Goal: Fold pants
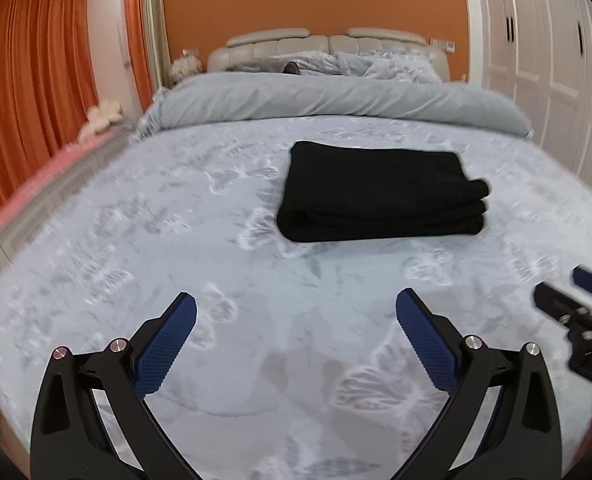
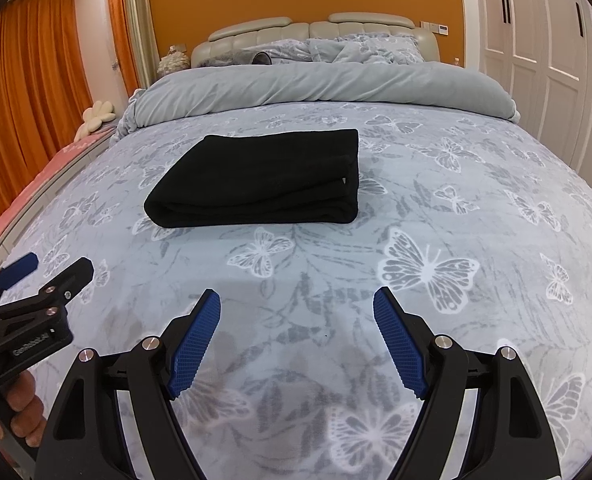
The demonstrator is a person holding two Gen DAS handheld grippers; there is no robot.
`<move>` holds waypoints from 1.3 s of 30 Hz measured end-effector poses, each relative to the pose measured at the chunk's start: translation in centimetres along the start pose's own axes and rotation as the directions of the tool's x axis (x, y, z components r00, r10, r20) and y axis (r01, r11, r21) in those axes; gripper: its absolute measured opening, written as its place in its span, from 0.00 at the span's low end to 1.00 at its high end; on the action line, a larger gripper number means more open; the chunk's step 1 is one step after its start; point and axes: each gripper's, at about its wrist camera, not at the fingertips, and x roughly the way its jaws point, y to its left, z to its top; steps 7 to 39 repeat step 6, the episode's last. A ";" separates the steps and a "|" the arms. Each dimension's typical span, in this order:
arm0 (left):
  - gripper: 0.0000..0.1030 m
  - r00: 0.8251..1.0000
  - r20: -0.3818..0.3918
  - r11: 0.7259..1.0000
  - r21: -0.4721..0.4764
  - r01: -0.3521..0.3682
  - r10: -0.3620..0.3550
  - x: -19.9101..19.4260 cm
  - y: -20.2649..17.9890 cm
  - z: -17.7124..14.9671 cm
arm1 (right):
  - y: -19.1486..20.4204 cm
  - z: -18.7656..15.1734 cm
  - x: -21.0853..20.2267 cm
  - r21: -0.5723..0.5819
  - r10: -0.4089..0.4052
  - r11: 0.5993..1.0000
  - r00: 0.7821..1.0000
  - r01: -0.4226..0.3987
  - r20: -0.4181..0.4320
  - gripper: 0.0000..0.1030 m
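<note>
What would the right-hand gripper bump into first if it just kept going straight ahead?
Probably the bedspread: the open right gripper points slightly down at bare cover just short of the folded black pants, which lie a little left of its line. Depth is hard to judge.

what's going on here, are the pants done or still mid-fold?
A person holds a two-finger gripper in each hand over a bed. The black pants lie on the butterfly-print bedspread as a compact, layered rectangle, so the fold looks done. Neither gripper touches them: the left gripper and the right gripper are both open, empty, and hang above bare bedspread on the near side of the pants. Behind the pants, a grey duvet is bunched toward the headboard.
</note>
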 end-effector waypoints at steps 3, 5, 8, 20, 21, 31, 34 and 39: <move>0.95 1.000 -0.013 1.000 0.012 0.012 -0.011 0.2 0.0 0.1 | -0.1 0.0 0.2 -0.002 -0.002 1.000 1.000 0.002 -0.006 0.75; 0.95 0.999 -0.035 1.000 0.010 0.027 -0.026 0.4 0.0 0.0 | -0.2 0.0 0.4 -0.004 -0.003 1.000 1.000 0.003 -0.009 0.75; 0.95 0.999 -0.039 0.999 0.015 0.036 -0.036 0.4 -0.1 -0.1 | -0.2 0.0 0.4 -0.004 -0.004 1.000 1.000 0.004 -0.010 0.75; 0.95 0.999 -0.039 0.999 0.015 0.036 -0.036 0.4 -0.1 -0.1 | -0.2 0.0 0.4 -0.004 -0.004 1.000 1.000 0.004 -0.010 0.75; 0.95 0.999 -0.039 0.999 0.015 0.036 -0.036 0.4 -0.1 -0.1 | -0.2 0.0 0.4 -0.004 -0.004 1.000 1.000 0.004 -0.010 0.75; 0.95 0.999 -0.039 0.999 0.015 0.036 -0.036 0.4 -0.1 -0.1 | -0.2 0.0 0.4 -0.004 -0.004 1.000 1.000 0.004 -0.010 0.75; 0.95 0.999 -0.039 0.999 0.015 0.036 -0.036 0.4 -0.1 -0.1 | -0.2 0.0 0.4 -0.004 -0.004 1.000 1.000 0.004 -0.010 0.75; 0.95 0.999 -0.039 0.999 0.015 0.036 -0.036 0.4 -0.1 -0.1 | -0.2 0.0 0.4 -0.004 -0.004 1.000 1.000 0.004 -0.010 0.75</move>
